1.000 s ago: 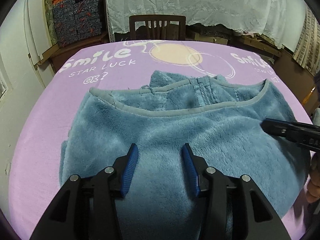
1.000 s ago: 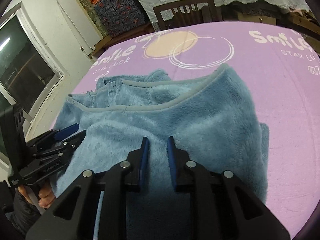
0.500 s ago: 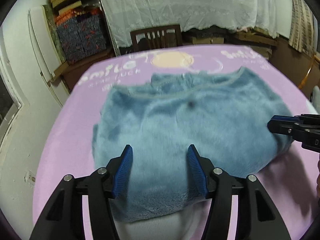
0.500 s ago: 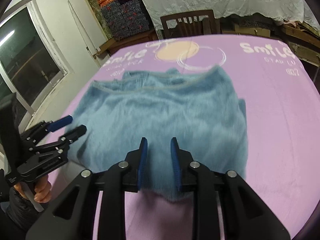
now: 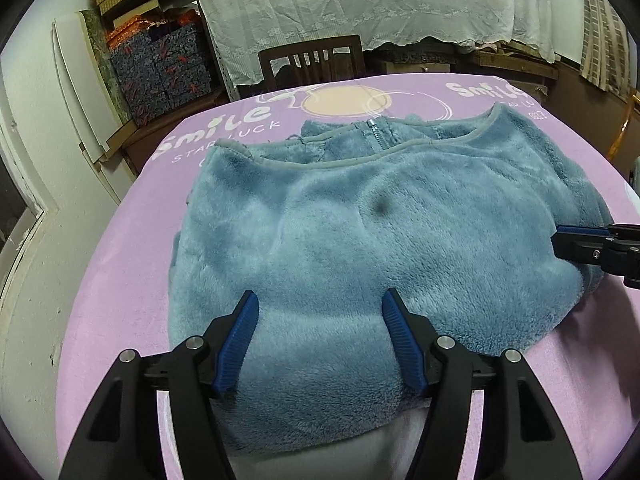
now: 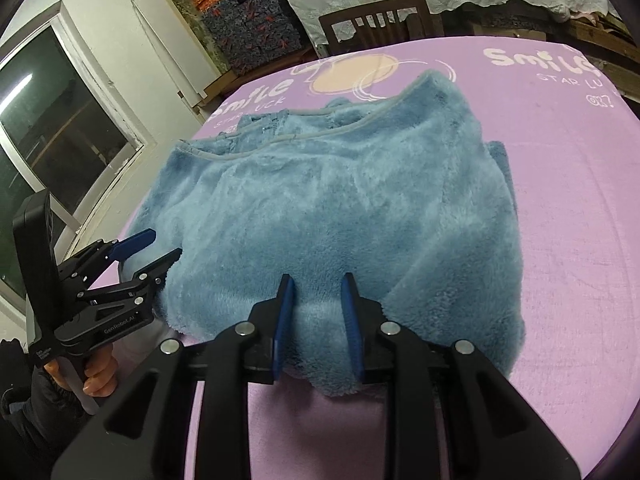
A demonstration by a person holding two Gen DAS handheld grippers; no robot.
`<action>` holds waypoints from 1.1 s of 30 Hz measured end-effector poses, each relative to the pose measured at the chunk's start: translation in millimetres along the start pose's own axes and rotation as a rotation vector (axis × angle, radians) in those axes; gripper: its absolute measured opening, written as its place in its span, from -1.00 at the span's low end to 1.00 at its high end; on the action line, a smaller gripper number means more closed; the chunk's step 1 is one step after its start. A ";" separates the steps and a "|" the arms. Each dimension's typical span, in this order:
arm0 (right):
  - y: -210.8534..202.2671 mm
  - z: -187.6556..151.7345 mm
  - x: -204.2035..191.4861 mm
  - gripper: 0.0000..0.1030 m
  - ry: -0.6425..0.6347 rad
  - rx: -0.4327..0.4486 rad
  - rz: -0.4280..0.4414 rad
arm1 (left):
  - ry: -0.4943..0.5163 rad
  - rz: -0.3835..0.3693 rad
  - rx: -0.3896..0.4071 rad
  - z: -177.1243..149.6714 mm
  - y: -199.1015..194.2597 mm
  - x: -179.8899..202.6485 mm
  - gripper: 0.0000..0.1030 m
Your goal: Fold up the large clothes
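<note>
Fleece point(image 5: 360, 240) folded at table's point(image 6: 580, 200) near edge — fold released. Left claw point(image 5: 320, 312) wide, just opening, empty; right claw point(image 6: 316, 304) narrow, empty. Next: regrip side edge for 1 more fold.

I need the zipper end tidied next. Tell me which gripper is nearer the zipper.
Left, though only slightly. The left gripper sits at the near hem almost in line with the zipper; the right gripper is off toward the fleece garment's other side.
</note>
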State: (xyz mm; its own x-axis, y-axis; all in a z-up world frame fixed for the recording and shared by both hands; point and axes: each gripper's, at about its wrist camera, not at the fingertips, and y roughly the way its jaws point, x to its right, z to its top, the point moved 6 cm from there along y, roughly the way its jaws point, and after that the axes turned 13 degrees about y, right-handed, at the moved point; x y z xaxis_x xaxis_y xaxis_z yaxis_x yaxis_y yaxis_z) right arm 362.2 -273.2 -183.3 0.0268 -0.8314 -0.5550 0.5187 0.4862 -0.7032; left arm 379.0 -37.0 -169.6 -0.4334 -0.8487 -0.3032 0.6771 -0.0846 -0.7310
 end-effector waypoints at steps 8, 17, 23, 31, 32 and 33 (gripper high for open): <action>-0.5 0.8 0.7 -0.53 0.002 -0.002 -0.003 | -0.018 -0.004 0.003 0.6 -3.6 -2.0 0.27; -32.3 7.1 -2.8 -0.23 0.042 0.070 -0.015 | 0.017 0.075 0.072 18.8 -34.0 0.4 0.27; -34.5 24.5 -5.2 -0.21 0.075 0.083 -0.008 | 0.069 0.092 0.081 50.0 -29.5 5.4 0.28; -7.8 62.1 1.7 -0.06 0.078 0.112 -0.081 | 0.026 0.076 0.005 54.3 26.6 -2.3 0.30; -0.8 60.5 8.0 -0.06 0.095 0.093 -0.081 | 0.007 0.055 -0.021 47.3 39.5 -4.1 0.39; 5.7 58.5 13.8 -0.05 0.106 0.074 -0.082 | -0.025 0.038 -0.008 44.2 42.8 -8.2 0.45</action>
State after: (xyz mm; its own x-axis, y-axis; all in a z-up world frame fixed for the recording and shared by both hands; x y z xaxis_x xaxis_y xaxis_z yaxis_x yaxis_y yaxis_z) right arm 415.5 -297.7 -168.9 -0.1066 -0.8326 -0.5436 0.5775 0.3932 -0.7155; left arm 437.8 -56.7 -171.5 -0.3922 -0.8640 -0.3156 0.6881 -0.0479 -0.7240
